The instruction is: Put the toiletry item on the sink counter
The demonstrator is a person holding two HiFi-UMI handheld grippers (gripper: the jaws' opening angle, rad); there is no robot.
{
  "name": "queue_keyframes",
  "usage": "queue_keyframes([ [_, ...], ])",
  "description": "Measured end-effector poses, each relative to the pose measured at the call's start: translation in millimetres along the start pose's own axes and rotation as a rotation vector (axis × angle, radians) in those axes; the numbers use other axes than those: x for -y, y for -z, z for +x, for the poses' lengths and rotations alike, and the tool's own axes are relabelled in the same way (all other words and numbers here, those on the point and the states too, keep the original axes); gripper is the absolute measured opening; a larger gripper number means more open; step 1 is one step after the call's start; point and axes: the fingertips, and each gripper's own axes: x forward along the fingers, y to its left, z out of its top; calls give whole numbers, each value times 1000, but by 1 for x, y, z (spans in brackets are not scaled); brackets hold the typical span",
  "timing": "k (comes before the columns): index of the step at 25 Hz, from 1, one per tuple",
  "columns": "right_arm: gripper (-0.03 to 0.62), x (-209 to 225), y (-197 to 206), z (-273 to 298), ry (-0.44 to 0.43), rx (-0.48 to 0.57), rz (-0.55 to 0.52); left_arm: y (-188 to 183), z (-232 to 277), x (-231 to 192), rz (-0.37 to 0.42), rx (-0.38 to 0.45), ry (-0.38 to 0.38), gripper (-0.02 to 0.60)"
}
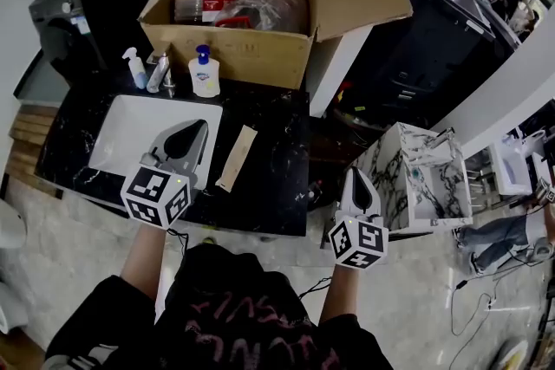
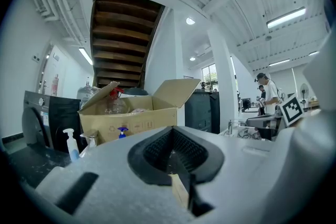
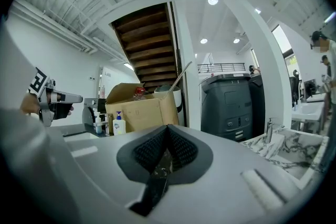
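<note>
A long flat tan box (image 1: 236, 158) lies on the black marble sink counter (image 1: 277, 178), just right of the white basin (image 1: 121, 134). My left gripper (image 1: 198, 131) hovers over the basin's right part, left of the box, jaws shut with nothing between them; its own view (image 2: 170, 131) shows a tan strip through the gap below the tips. My right gripper (image 1: 356, 175) hangs off the counter's right edge, also shut and empty (image 3: 167, 128). A white pump bottle with a blue cap (image 1: 204, 72) and a smaller pump bottle (image 1: 135, 68) stand behind the basin by the tap (image 1: 159, 74).
An open cardboard box (image 1: 251, 9) with plastic bottles stands at the counter's back. A marble-patterned open unit (image 1: 425, 178) sits to the right of my right gripper. A dark washing machine (image 1: 61, 22) stands at far left. Cables lie on the floor at right.
</note>
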Motion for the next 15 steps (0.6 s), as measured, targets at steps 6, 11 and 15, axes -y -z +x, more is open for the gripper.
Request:
queue_keyframes([
  [6,8,10,-8,1,7,22,-17,-1,7,4,15,6,-3,-2],
  [11,8,15,-7,2,1,26,-30,0,11,8,12,7,-5,-2],
  [15,8,18,-7,6,-7,29,-29,6,16,14,15,-6,5,-2],
])
